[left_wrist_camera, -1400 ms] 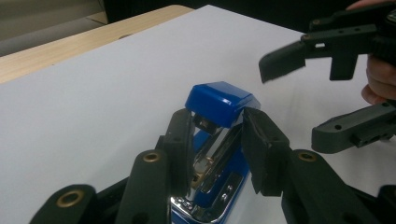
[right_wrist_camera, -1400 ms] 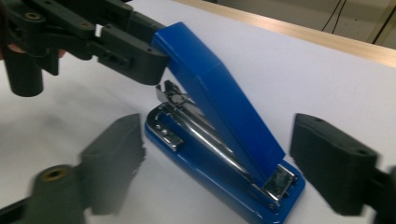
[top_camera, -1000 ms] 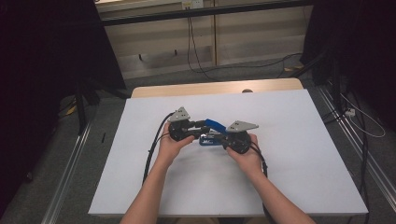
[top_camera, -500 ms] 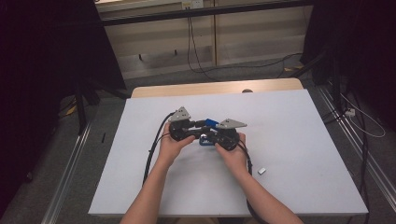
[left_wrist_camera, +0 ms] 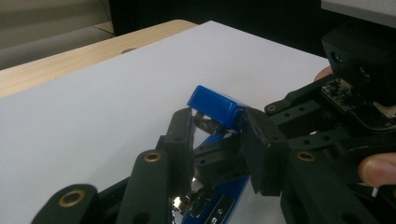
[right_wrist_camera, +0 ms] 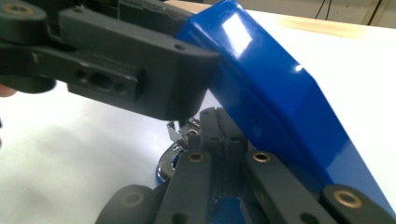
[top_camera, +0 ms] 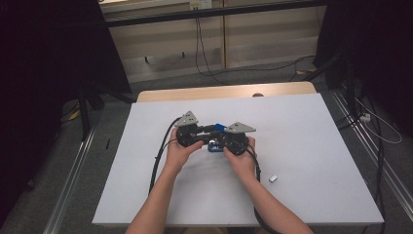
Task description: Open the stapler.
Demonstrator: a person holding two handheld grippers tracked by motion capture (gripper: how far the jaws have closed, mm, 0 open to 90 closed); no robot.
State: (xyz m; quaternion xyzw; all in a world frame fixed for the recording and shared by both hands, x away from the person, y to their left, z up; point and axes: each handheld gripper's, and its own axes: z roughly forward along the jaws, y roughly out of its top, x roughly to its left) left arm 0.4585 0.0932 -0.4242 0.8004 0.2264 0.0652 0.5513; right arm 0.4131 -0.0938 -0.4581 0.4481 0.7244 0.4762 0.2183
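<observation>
The blue stapler sits mid-table between the two grippers; the left gripper grasps its raised top arm between both jaws; the right gripper has its jaws clenched together, tips under that arm by the metal mechanism; the high view alone shows a small silver piece on the white table, well apart to the right.

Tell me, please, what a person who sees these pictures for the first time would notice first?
The bright blue stapler, lifted open at the middle of the white table, catches the eye. The left hand-held gripper clamps its raised blue top, while the right hand-held gripper, its jaws shut, pokes into the metal part beneath. A small silvery piece lies alone to the right.
</observation>
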